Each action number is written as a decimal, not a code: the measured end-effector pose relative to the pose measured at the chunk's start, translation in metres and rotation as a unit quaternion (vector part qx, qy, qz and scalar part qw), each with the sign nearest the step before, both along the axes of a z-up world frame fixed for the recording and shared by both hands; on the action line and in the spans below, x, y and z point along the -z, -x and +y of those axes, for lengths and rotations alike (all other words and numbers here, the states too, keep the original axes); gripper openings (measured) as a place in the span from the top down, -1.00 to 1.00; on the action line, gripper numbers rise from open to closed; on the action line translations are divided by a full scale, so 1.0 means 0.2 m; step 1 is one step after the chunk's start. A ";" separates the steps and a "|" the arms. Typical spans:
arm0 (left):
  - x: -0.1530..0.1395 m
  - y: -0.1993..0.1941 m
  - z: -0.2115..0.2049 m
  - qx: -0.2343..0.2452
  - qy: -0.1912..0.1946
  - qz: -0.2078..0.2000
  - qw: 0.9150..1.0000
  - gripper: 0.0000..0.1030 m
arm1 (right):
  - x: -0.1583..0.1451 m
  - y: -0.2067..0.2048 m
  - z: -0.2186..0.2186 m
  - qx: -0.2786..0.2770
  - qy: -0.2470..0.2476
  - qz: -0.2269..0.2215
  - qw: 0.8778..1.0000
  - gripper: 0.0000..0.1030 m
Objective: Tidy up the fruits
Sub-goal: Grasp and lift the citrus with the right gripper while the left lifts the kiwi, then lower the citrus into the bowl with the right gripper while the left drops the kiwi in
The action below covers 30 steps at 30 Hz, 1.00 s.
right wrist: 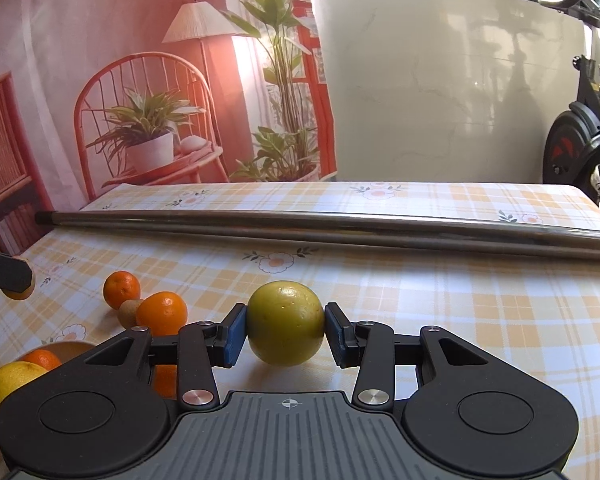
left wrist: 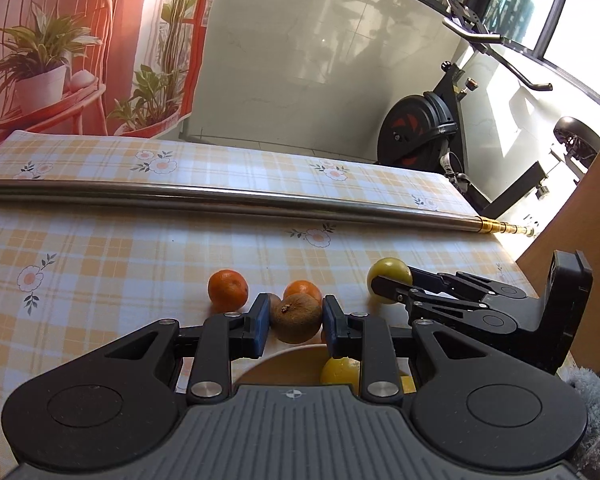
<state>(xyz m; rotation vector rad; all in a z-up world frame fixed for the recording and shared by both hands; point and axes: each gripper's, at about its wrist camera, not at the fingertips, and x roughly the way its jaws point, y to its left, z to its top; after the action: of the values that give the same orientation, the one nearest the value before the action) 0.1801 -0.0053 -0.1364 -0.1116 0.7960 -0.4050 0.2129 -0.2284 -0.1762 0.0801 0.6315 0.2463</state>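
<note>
Checked-cloth counter (right wrist: 440,320), bowl (left wrist: 284,360) near. Left gripper (left wrist: 296,318) jaws clamped on kiwi (left wrist: 296,316): soft, bruisable. Right gripper (right wrist: 285,326) jaws clamped on green-yellow fruit (right wrist: 285,322): firm, smooth, slippery; grip at widest middle.

**Beyond my work: what else sits around me**

Under me spreads a checked tablecloth (right wrist: 440,320), orange and white with small flowers. At twelve o'clock a long steel pole (right wrist: 300,226) lies across it, its brass tip (left wrist: 500,227) toward three o'clock. Past the table hangs a printed backdrop (right wrist: 160,92) of a red chair, lamp and potted plants at eleven o'clock. An exercise bike (left wrist: 424,132) stands at two o'clock, beside a white wall (right wrist: 440,80).
</note>
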 end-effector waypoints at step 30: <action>0.21 0.41 0.11 0.034 -0.015 0.068 0.997 0.43 | -0.26 0.68 0.28 -0.059 -0.040 0.030 0.997 0.25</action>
<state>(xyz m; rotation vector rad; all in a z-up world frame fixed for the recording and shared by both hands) 0.0977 0.0165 -0.1792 -0.0849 0.9414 -0.4538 0.0763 -0.1730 -0.1233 0.1284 0.6877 0.3849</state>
